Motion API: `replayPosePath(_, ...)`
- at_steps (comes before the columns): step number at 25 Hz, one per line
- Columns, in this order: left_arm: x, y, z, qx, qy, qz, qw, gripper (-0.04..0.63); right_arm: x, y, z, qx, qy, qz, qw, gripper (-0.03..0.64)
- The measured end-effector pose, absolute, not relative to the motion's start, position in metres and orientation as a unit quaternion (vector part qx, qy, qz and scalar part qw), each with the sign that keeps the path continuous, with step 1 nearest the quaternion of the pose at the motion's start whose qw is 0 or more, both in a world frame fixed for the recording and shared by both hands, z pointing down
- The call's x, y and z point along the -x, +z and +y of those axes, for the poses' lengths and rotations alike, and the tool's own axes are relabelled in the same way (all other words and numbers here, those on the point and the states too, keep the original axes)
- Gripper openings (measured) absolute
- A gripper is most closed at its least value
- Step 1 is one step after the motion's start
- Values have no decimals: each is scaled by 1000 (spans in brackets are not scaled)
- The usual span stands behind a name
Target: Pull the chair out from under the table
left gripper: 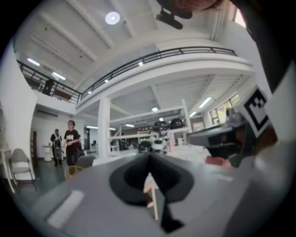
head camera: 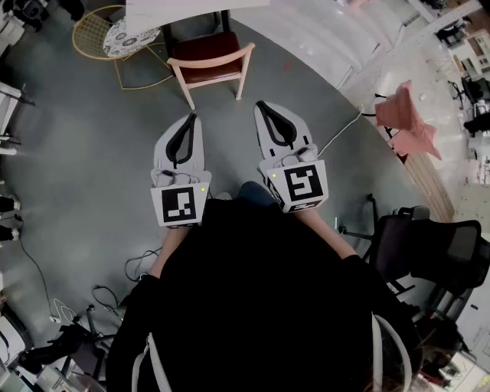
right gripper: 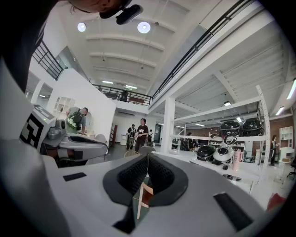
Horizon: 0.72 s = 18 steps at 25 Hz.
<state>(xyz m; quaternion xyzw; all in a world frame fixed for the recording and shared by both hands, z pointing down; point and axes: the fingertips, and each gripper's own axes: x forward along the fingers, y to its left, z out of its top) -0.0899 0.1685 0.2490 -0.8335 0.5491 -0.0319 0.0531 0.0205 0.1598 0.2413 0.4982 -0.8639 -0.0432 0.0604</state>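
Observation:
A wooden chair (head camera: 210, 65) with a dark red seat stands half under the white table (head camera: 191, 9), its backrest toward me. Both grippers are held level side by side, a short way in front of the backrest and apart from it. My left gripper (head camera: 191, 117) is shut with nothing in it, and so is my right gripper (head camera: 261, 106). In the left gripper view the shut left gripper (left gripper: 149, 159) leaves a sliver of the chair (left gripper: 151, 200) showing through the gap below the tips. The right gripper view shows the same past the shut right gripper (right gripper: 148, 158): a strip of the chair (right gripper: 143, 196).
A yellow wire chair (head camera: 96, 34) and a small round patterned table (head camera: 129, 34) stand left of the wooden chair. Pink seats (head camera: 406, 115) and a white cable (head camera: 337, 136) lie to the right, with a black office chair (head camera: 432, 253) beside me. Cables (head camera: 115, 295) trail on the floor. People (right gripper: 140, 132) stand far off.

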Motion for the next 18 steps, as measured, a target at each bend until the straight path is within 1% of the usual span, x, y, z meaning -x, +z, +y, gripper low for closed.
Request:
replayPosePath(10,96,257,149,843,-19,536,50,8,-16,245,143,-502,-45,-863,37,23)
replayPosePath(18,91,271,90,846,-8,530,61,8,-17,260,84,-498,-53,-865,32,23)
